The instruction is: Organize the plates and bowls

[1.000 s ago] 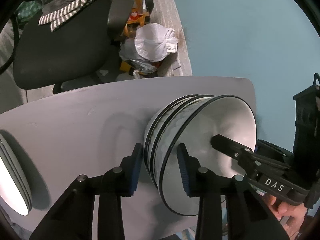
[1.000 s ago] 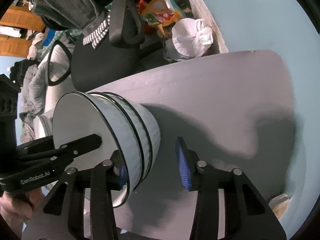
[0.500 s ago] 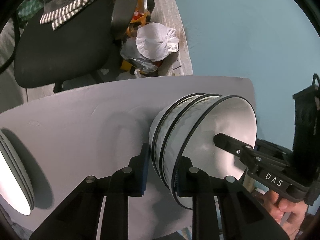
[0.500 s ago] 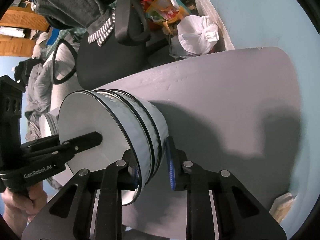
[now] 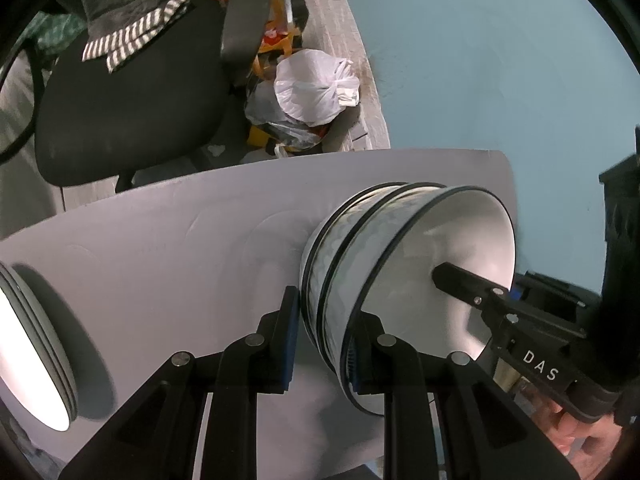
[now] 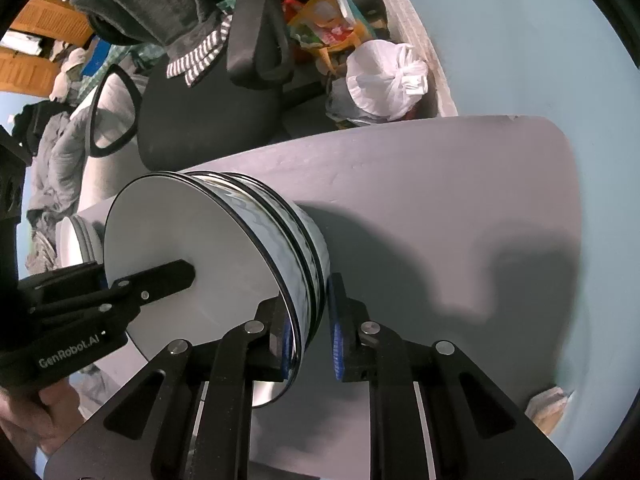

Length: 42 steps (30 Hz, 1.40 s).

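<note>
Three nested white bowls with black rims and a blue-grey pattern (image 5: 352, 248) (image 6: 180, 232) stand as one stack on the grey table (image 5: 160, 260) (image 6: 440, 200). My left gripper (image 5: 324, 320) is shut on the stack's wall at one side, one pad outside and one inside the top bowl. At the opposite side my right gripper (image 6: 308, 304) clamps the wall the same way, its jaws still closing on the stack. Each view shows the other gripper's inner finger (image 5: 460, 280) (image 6: 172, 276) reaching into the top bowl. A stack of white plates (image 5: 32, 360) (image 6: 74, 240) sits at the table's left end.
Beyond the table's far edge are a black office chair (image 5: 120, 100) (image 6: 208, 112) with clothes on it and tied plastic bags (image 5: 316, 88) (image 6: 384, 80) on the floor. A light blue wall (image 5: 480, 80) runs along the right side. A hand (image 5: 580, 436) holds the right gripper.
Both grippers' jaws closed from wide apart onto the bowl stack's walls. The stack shifted slightly in both views.
</note>
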Available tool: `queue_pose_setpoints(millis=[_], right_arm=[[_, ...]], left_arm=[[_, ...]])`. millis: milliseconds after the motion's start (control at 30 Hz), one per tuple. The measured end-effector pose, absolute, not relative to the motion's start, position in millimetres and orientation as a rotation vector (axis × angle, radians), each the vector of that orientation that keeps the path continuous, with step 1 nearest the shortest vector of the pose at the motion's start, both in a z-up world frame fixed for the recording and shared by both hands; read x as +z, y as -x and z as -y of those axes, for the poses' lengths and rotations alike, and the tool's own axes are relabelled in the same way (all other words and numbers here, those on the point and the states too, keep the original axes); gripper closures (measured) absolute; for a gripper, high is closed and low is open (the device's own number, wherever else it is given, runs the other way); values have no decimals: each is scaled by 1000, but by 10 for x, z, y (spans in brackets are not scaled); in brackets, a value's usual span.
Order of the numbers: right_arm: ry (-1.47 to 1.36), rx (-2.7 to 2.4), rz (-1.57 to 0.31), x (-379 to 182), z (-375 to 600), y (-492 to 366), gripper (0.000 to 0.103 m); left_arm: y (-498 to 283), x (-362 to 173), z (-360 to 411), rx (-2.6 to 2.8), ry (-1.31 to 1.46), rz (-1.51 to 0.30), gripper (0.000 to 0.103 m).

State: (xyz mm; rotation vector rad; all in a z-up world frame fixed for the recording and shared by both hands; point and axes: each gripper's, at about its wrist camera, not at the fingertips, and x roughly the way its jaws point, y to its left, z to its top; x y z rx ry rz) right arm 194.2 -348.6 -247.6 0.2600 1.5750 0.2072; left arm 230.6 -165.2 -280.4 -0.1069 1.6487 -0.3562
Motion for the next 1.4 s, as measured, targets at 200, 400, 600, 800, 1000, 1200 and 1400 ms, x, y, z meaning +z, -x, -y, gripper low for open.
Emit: queue_pose_setpoints(millis=[200,400,600,800,1000,1200,1400], right_arm=[[-248,192,-1572,-2461,3451,-1931,89],[-262,181,-1569,-2462,3457,-1920,89],[-250,181,-1569,-2464,3461,-1928,89],[-265,167,-1568,-2454,3443,-1931,89],[-257,177,-1584,-2461,3409,-1918,89],[-235,195,-1595,-2456,3292,-1859,89],[-230,211,-1597,-2416,3120,-1794,89]], left_arm=[[-2327,-2833,1595,-352,168,-1663,83],[-2311,-2836,1604,-370,153,-1649,82],[-2306,-2829,1579,-377,163,-1656,82],[-2264,-2857,1475,-366,227,-1675,82],[-2183,-2861,1441,-362,230,-1685,82],[-2100,-2875,1369,-348,231,-1687,82],[-2030,-2807,1218,-325,232,-1667,82]])
